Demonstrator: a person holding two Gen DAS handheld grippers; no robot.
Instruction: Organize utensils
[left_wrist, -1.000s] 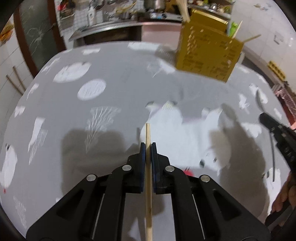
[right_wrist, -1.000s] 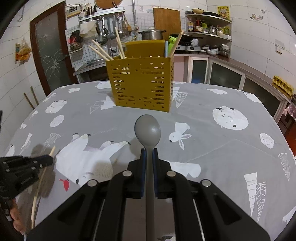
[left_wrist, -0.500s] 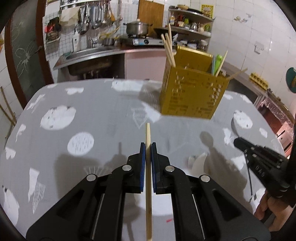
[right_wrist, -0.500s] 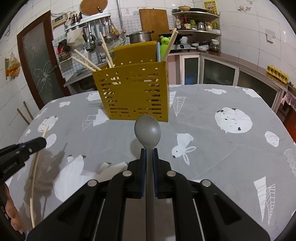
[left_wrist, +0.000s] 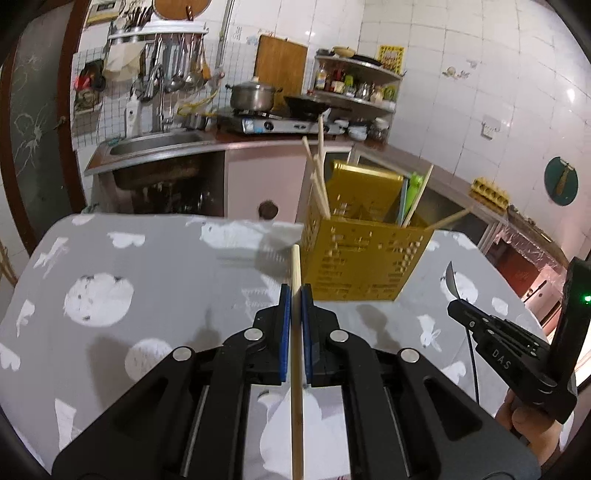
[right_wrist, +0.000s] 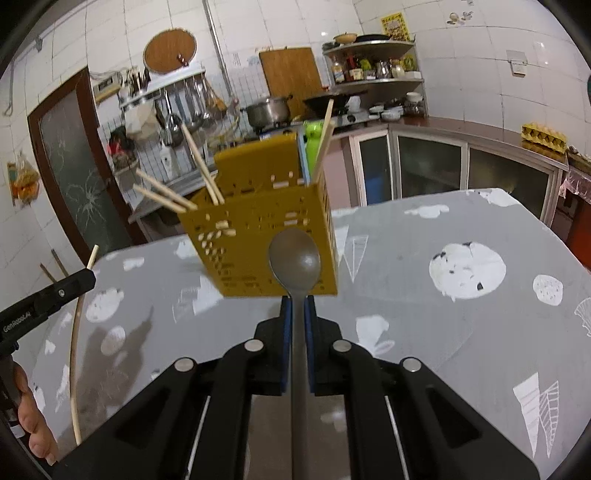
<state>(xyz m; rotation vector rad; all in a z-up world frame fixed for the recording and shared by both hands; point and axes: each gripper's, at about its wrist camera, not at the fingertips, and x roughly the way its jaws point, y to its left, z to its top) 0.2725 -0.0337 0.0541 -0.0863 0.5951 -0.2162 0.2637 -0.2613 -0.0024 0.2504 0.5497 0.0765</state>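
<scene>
1. Left tongs: closed on a wooden chopstick. The stick's long axis runs straight forward along the fingers, and its tip projects just past the pads.
2. Right tongs: closed on the handle of a grey spoon. The bowl faces forward, beyond the pads.
3. Target: the yellow perforated utensil holder stands upright on the counter, which carries a grey printed cloth. Several chopsticks and a green item already stand in it.
4. Key relation, left side: the holder lies ahead and slightly right of the chopstick tip. Its near left corner sits just beside the tip in the left wrist view.
5. Key relation, right side: the holder lies directly ahead of the spoon bowl, and appears tilted only through camera roll.
6. Judgement: both tools are airborne, short of the holder's rim. Which arm is nearer cannot be determined. Each long axis must turn near vertical over an open compartment before release.
</scene>
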